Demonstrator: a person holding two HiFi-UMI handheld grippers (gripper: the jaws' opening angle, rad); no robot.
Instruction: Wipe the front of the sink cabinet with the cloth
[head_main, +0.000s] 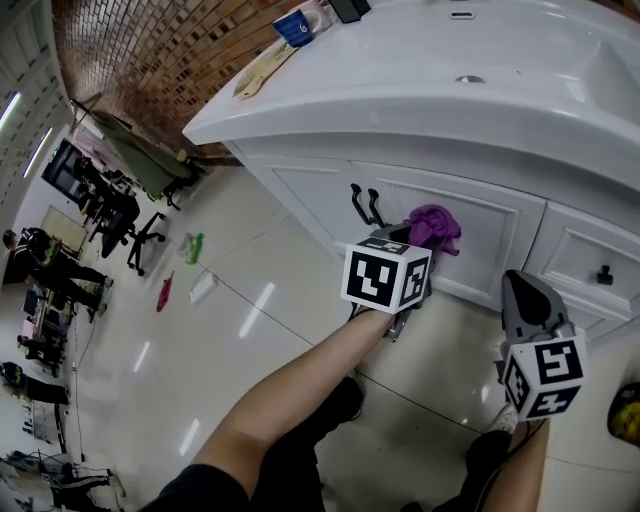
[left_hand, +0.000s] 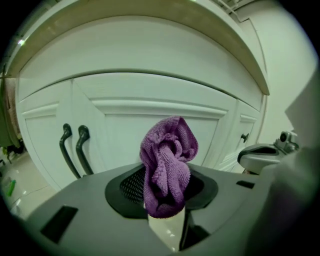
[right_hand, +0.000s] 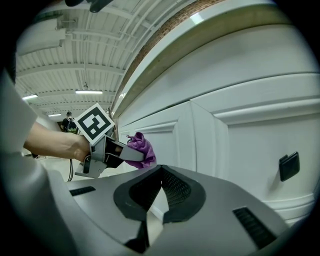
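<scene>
Wiping step, I think. L gripper (left_hand: 165, 212) is clamped on the purple cloth (left_hand: 167, 160), right by the cabinet door (left_hand: 125, 130) near the black handles (left_hand: 75, 150); can't tell if it touches. R gripper (right_hand: 152, 200) is closed w/ nothing in it. Next: press cloth on door & rub.

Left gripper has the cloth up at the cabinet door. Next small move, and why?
Probably ease the left gripper forward so the purple cloth presses onto the door panel, then begin a sideways stroke. The cloth is clamped and bunched just before the panel, right of the black handles; firm contact can't be confirmed. The right gripper is shut and empty.
</scene>
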